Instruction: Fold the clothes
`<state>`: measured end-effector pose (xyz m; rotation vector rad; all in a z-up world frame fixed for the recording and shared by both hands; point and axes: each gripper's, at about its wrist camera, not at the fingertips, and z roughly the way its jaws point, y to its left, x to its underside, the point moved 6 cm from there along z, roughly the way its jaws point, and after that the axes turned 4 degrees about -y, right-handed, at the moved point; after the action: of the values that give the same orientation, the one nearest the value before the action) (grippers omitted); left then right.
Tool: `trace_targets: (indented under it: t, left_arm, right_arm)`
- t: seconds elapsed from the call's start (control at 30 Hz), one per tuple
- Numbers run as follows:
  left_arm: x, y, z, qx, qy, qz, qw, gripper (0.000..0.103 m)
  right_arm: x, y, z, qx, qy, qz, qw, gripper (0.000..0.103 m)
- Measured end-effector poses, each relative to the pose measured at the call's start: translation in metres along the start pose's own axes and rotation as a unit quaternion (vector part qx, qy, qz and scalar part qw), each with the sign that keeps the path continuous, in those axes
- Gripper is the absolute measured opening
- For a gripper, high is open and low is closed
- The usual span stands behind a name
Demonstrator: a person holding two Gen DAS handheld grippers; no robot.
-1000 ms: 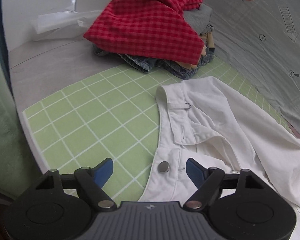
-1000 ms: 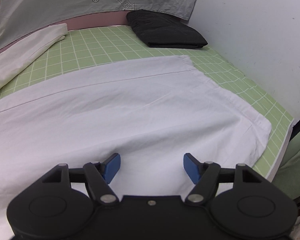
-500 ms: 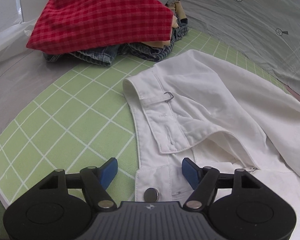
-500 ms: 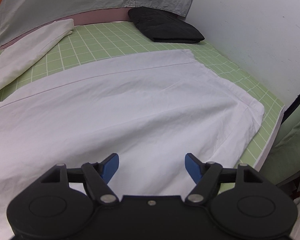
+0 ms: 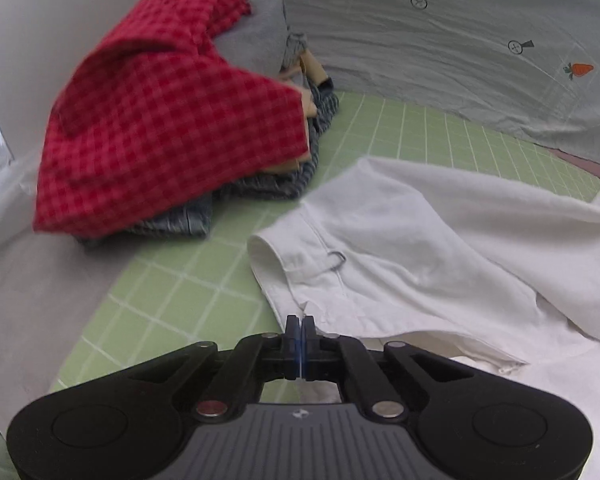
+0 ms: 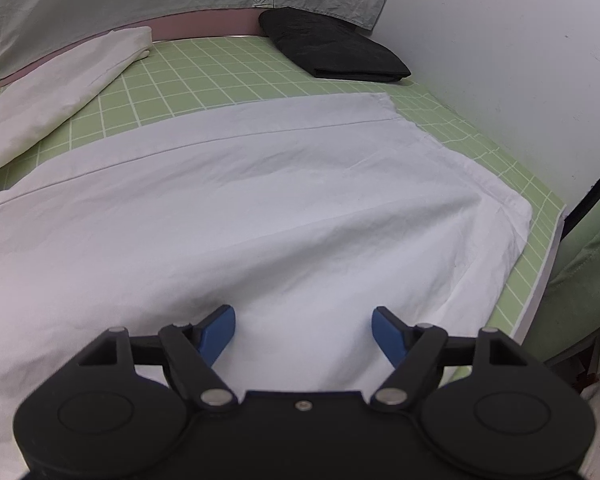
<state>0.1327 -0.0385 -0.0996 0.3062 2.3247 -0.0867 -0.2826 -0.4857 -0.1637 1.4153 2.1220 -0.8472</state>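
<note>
White trousers (image 5: 404, 248) lie spread on the green grid mat (image 5: 172, 300). The waistband end, with a metal hook (image 5: 336, 259), faces my left gripper (image 5: 301, 330), which is shut on the waistband edge. In the right wrist view one white trouser leg (image 6: 284, 200) lies flat across the mat, its hem at the right. The other leg (image 6: 60, 80) lies along the back left. My right gripper (image 6: 303, 330) is open and empty just above the near leg.
A pile of clothes topped by a red checked shirt (image 5: 168, 120) over striped denim sits at the mat's back left. A folded black garment (image 6: 336, 46) lies at the far right corner. A grey printed sheet (image 5: 460, 48) hangs behind. The mat's right edge (image 6: 540, 264) drops off.
My left gripper has moved forward over the waistband and closed on its edge. My right gripper has stayed open above the leg, drifting only slightly.
</note>
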Motion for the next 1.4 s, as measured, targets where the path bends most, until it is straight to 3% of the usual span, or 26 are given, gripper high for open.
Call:
trace_targets:
  t: [0.17,0.3,0.33,0.4,0.47,0.53,0.73,0.93,1.0,1.07,1.2,1.23,1.27,1.3,1.4]
  left_arm:
    - [-0.038,-0.004,0.004,-0.007,-0.05,0.032,0.9982,0.001]
    - [-0.022,0.006,0.018,0.006,-0.012,-0.027,0.9996,0.006]
    - [-0.015,0.012,0.019,0.015,-0.001,-0.053,0.9985,0.01]
    - [0.005,0.024,0.014,0.03,0.019,-0.104,0.9939,0.04]
    - [0.023,0.036,0.006,0.033,0.029,-0.139,0.9893,0.052]
    - [0.041,0.045,-0.002,0.038,0.046,-0.165,0.9845,0.054]
    - [0.089,0.056,-0.02,0.059,0.098,-0.25,0.9614,0.06]
    - [0.115,0.048,-0.034,0.083,0.104,-0.358,0.924,0.073]
    - [0.118,0.043,-0.037,0.086,0.105,-0.372,0.9183,0.073]
    - [0.12,0.039,-0.041,0.084,0.105,-0.368,0.92,0.074]
    - [0.121,0.037,-0.044,0.083,0.103,-0.364,0.9218,0.069]
    - [0.12,0.037,-0.044,0.083,0.1,-0.359,0.9243,0.06]
    - [0.118,0.035,-0.044,0.082,0.098,-0.35,0.928,0.029]
    - [0.116,0.034,-0.045,0.079,0.094,-0.339,0.9328,0.018]
    - [0.109,0.037,-0.049,0.052,0.076,-0.308,0.9469,0.012]
  right_arm:
    - [0.002,-0.002,-0.001,0.001,-0.001,0.014,1.0,0.077]
    - [0.002,-0.003,-0.001,0.002,0.001,0.017,1.0,0.077]
    - [0.002,-0.003,-0.001,0.002,0.002,0.017,1.0,0.077]
    - [0.004,-0.003,-0.002,0.001,0.002,0.02,1.0,0.078]
    - [0.005,-0.005,-0.002,-0.001,0.002,0.024,1.0,0.079]
    - [0.006,-0.006,-0.002,0.0,0.001,0.028,1.0,0.08]
    - [0.005,-0.005,-0.002,0.006,0.0,0.023,1.0,0.083]
    - [0.005,-0.004,-0.003,0.006,-0.003,0.016,1.0,0.083]
    - [0.006,-0.005,-0.003,0.005,-0.006,0.016,1.0,0.083]
    - [0.006,-0.006,-0.003,0.003,-0.009,0.017,1.0,0.083]
    - [0.007,-0.008,-0.003,-0.004,-0.012,0.023,1.0,0.083]
    - [0.007,-0.008,-0.003,-0.006,-0.013,0.024,1.0,0.083]
    - [0.007,-0.008,-0.003,-0.008,-0.014,0.025,1.0,0.084]
    - [0.007,-0.008,-0.004,-0.009,-0.015,0.024,1.0,0.084]
    - [0.009,-0.007,-0.005,-0.013,-0.016,0.021,1.0,0.084]
